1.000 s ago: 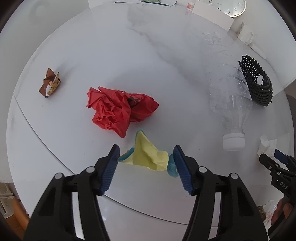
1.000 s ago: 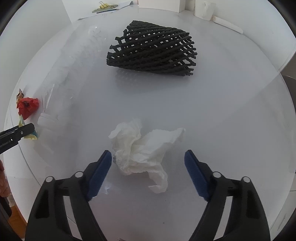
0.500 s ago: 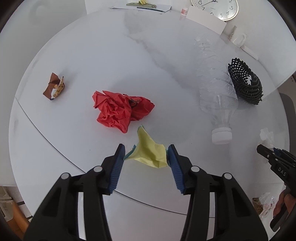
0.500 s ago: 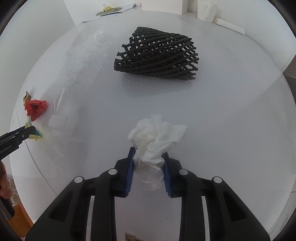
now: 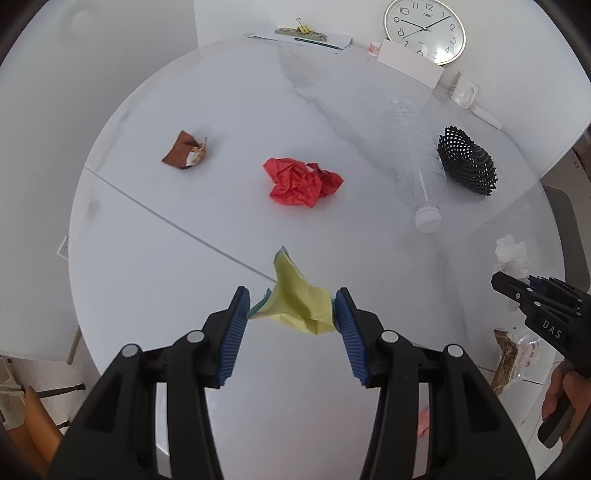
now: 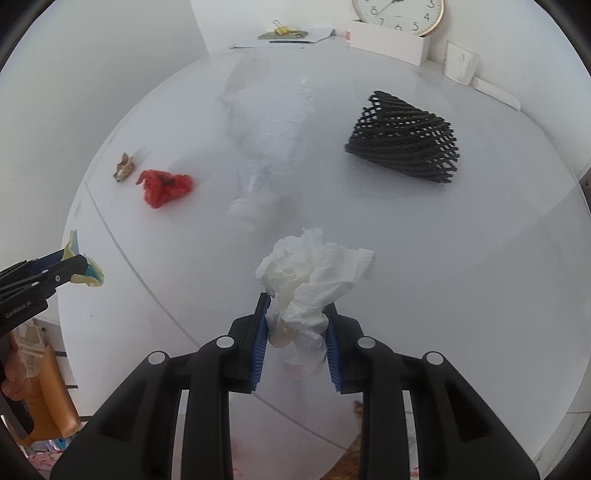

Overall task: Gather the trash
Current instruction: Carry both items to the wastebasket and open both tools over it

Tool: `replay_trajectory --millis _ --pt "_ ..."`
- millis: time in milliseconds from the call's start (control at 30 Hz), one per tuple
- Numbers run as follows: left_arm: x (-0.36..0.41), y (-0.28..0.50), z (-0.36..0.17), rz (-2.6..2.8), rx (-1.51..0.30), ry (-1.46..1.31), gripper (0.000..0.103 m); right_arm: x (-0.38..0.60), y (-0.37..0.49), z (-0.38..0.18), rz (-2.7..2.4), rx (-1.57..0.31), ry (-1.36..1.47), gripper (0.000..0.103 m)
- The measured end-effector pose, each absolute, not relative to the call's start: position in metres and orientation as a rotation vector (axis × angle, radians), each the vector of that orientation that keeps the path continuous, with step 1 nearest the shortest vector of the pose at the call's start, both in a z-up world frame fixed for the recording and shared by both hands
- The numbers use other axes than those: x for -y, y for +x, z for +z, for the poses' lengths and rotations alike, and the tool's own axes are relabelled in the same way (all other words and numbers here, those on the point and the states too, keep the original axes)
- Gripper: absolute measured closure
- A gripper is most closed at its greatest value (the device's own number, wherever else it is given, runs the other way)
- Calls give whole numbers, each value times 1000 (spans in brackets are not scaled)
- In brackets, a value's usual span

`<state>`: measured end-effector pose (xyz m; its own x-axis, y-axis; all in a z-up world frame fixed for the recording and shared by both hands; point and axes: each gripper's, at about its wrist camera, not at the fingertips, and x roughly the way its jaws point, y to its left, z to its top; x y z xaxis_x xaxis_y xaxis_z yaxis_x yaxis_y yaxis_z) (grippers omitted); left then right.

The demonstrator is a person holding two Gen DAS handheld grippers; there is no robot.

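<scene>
Now both grippers carry trash above the round white table [image 5: 155,266]. The left gripper [image 5: 291,306] has its jaws pinched on a crumpled yellow paper [image 5: 301,299] with a teal layer behind it; the blue pads press on its two sides and the wad hangs clear of the tabletop, over the near part of the table. The right gripper [image 6: 295,325] has its jaws pressed close on a crumpled white tissue [image 6: 314,273], which bulges out above the pads and also hangs free of the surface, near the table's near right edge.

On the table lie the other pieces. A crumpled red paper [image 5: 303,181] sits around the middle. A small brown wrapper [image 5: 184,151] lies toward the left edge, well apart from the red paper. A clear plastic bottle [image 5: 417,162] lies on its side toward the right, its white cap pointing at the near edge. Just beside it, closer to the right edge, rests a black foam net sleeve [image 5: 467,162], also on its side.

At the far edge stand a round wall clock [image 5: 424,29], a white card [image 5: 410,62] leaning in front of it, and some papers held by a binder clip [image 5: 303,31]. A person's hand [image 5: 565,398] grips the right gripper's handle at the lower right of the left wrist view.
</scene>
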<state>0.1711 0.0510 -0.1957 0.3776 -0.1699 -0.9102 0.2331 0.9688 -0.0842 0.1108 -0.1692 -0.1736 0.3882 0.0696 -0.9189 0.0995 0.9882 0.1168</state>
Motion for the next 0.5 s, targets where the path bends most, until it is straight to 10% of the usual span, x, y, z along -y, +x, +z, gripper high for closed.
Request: replay_trajectory --millis 500 --pt "-206 83 -179 -143 -1138 42 56 -29 76 -152 232 -1163 65 74"
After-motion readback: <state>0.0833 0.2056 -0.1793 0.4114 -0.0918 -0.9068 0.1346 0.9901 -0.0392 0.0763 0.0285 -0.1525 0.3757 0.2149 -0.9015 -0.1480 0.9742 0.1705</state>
